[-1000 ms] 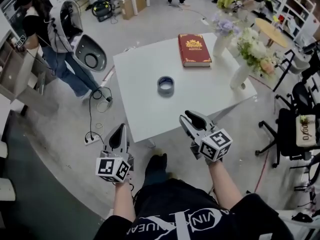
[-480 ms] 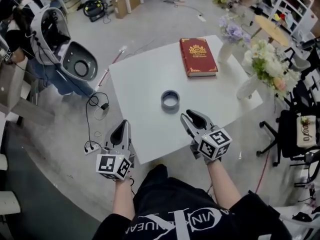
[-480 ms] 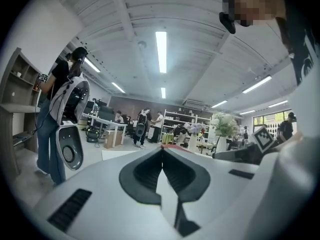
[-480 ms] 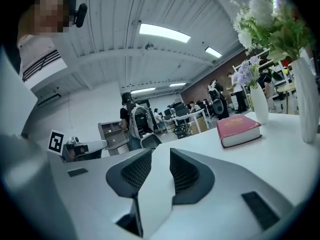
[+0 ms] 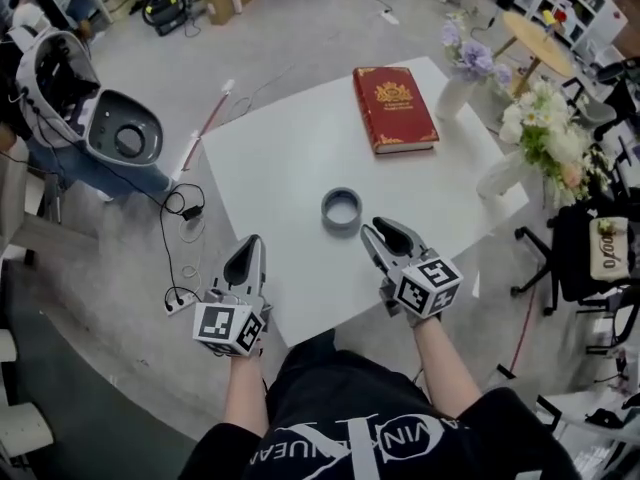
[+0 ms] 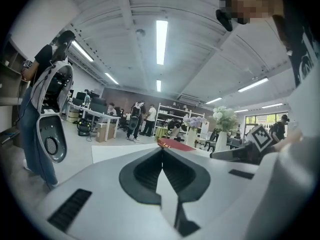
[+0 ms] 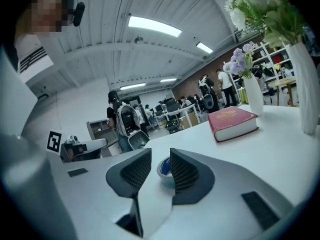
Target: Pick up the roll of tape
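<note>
The grey roll of tape (image 5: 341,211) lies flat near the middle of the white table (image 5: 280,163). My right gripper (image 5: 377,231) hovers over the table's near part, its tips just right of and short of the roll. In the right gripper view the jaws (image 7: 160,155) stand a little apart, and the roll of tape (image 7: 165,172) shows in the gap beyond them, untouched. My left gripper (image 5: 251,245) sits at the table's left edge, well left of the roll. Its jaws (image 6: 162,150) meet at the tip, holding nothing.
A red book (image 5: 394,108) lies at the table's far side. Two white vases of flowers (image 5: 462,80) (image 5: 520,158) stand along the right edge. Cables and a power strip (image 5: 180,301) lie on the floor at left, and an office chair (image 5: 590,258) stands at right.
The view and both grippers have come closer to the table. The roll of tape now lies much nearer the right gripper's tips. Neither gripper has taken hold of anything.
</note>
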Action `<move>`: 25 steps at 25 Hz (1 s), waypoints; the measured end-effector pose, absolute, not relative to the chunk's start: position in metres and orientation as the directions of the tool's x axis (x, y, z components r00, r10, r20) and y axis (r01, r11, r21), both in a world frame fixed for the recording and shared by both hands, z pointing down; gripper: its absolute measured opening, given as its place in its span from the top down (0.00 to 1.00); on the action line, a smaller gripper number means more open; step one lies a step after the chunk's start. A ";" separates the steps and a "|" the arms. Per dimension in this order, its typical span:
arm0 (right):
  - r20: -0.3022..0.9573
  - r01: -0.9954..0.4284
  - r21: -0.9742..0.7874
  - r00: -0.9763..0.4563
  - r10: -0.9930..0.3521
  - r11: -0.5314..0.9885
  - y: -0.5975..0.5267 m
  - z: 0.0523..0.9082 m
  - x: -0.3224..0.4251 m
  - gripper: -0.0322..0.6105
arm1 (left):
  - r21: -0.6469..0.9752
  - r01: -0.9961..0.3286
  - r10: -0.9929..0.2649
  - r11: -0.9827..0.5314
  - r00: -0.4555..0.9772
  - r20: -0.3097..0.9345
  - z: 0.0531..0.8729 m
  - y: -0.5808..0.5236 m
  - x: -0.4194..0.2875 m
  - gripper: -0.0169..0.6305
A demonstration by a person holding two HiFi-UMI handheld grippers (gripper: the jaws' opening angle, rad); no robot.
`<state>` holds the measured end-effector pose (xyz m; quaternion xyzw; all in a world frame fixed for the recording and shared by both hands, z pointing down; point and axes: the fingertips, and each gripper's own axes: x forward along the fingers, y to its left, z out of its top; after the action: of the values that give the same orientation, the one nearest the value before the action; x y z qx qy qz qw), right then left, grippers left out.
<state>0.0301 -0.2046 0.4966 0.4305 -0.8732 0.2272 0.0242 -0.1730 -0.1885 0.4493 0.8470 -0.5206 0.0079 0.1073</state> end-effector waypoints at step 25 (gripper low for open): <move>0.447 -0.839 -0.323 -0.543 -0.711 0.437 -0.268 0.545 0.028 0.76 | 0.230 -0.834 -0.815 -0.501 0.544 0.199 0.496 -0.239 -0.125 0.97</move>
<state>0.0281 -0.2685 0.5450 0.4621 -0.8388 0.2604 0.1228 -0.1252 -0.2393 0.4958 0.8658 -0.4762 0.0321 0.1505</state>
